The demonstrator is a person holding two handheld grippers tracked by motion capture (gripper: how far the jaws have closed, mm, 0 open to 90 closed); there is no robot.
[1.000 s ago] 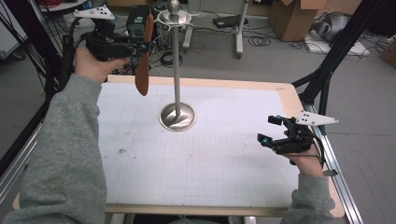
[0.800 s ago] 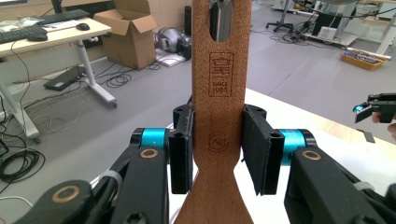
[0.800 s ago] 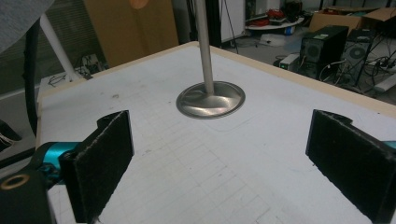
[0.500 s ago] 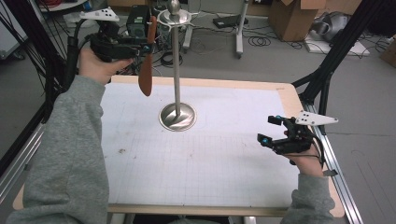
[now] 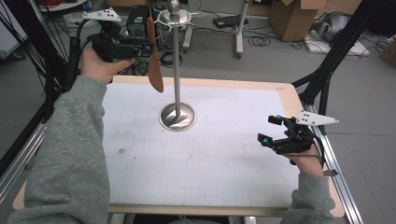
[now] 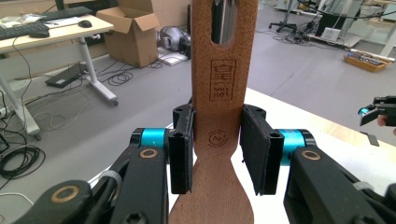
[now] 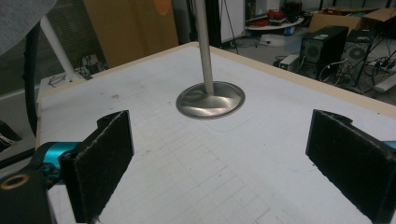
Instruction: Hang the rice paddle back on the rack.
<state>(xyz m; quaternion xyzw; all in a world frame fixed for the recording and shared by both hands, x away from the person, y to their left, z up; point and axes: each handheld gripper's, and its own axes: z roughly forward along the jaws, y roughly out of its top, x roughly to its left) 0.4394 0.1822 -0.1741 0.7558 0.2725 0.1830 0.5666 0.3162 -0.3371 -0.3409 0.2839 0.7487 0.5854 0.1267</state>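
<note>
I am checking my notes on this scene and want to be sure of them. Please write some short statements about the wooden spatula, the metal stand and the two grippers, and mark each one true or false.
1. The left gripper holds the wooden spatula by its handle. True.
2. The spatula lies flat on the table. False: it hangs blade down, held up near the top of the metal stand.
3. The handle has a hole near its end. True; part of the stand shows through it in the left gripper view.
4. The right gripper grips the stand's post. False: its jaws are wide open with nothing between them, apart from the stand.
5. The stand's round base rests on the table. True.
</note>
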